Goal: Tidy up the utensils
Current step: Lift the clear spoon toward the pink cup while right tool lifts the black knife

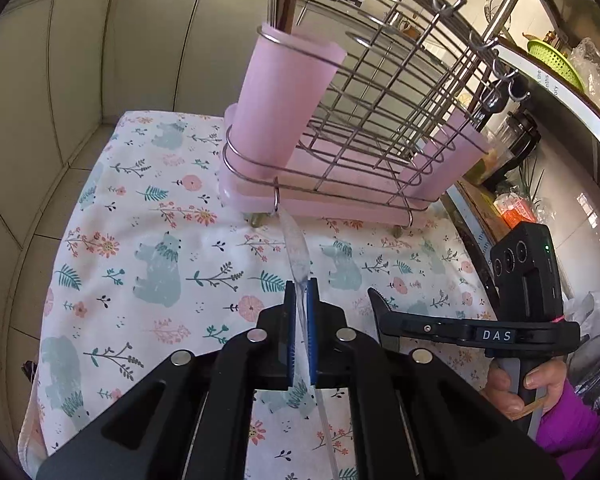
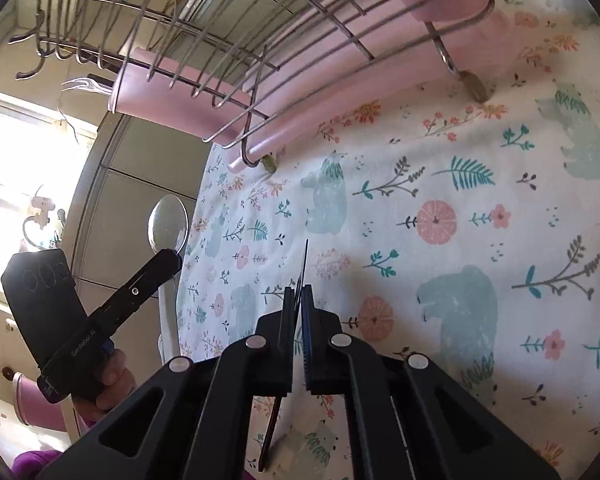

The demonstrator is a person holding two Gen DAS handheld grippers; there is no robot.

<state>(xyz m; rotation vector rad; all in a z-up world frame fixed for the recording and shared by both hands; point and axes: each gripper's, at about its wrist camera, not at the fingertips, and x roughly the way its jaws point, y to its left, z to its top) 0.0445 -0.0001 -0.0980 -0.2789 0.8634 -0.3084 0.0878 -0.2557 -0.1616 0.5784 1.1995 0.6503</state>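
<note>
— Where's the spoon [image 1: 298, 256] from the pink cup [image 1: 284, 100]?

— Clamped in my left tool [image 1: 300, 292], lengthwise, bowl toward it; cup dead ahead, higher. My right tool [image 2: 299, 292] pinches a thin dark utensil [image 2: 302, 268], farther off.

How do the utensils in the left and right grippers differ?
The spoon in the left gripper is translucent with a rounded bowl. The knife in the right gripper is black, thin and serrated. Both are clamped by shut fingers above the floral cloth, outside the rack.
</note>
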